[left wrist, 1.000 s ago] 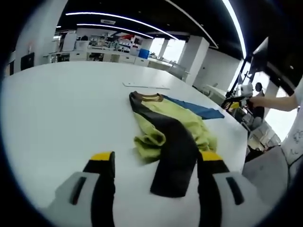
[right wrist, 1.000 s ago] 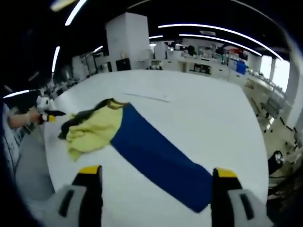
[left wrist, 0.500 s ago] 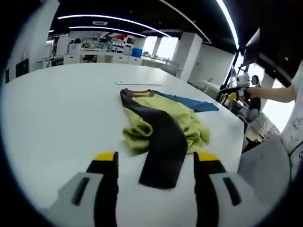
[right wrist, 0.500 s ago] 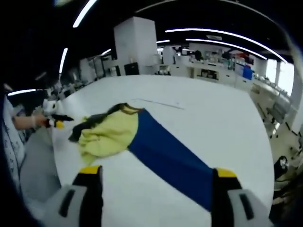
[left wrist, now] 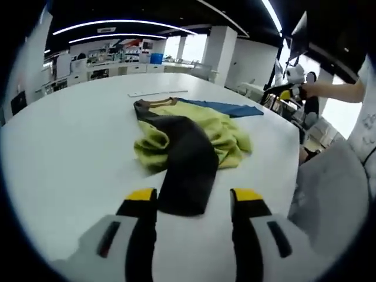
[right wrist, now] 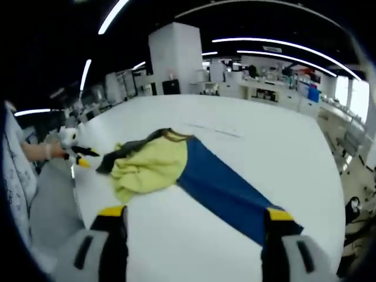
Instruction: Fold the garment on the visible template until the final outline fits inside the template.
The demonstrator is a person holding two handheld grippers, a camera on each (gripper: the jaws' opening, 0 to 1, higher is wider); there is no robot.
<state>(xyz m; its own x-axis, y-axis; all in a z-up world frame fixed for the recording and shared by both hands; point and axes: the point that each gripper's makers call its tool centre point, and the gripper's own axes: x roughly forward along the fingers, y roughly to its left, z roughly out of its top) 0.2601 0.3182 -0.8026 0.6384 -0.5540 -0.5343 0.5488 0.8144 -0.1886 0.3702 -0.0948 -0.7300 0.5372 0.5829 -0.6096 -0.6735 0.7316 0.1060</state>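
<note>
1. We're looking at the garment [left wrist: 187, 141] lying bunched up on the white desk [left wrist: 70, 141]: yellow-green body crumpled in the middle, a black sleeve [left wrist: 185, 170] trailing toward our left claw [left wrist: 192, 197], and a blue sleeve [right wrist: 226, 188] stretching out toward our right claw [right wrist: 191, 212].
2. The left claw is hovering with jaws spread, the black sleeve end sitting between the tips but not pinched.
3. The right claw is also gaping wide, holding nothing, with the blue sleeve end lying by its right-hand jaw.
4. A thin pale strip [left wrist: 157, 93] is lying on the desk just past the collar; we can't tell if that's the template edge.
5. What we're worrying about: the body is so wadded that grabbing just the sleeves could drag the whole lump sideways instead of spreading it, or slide it toward the desk edge near the person's sleeve [right wrist: 23, 176].
</note>
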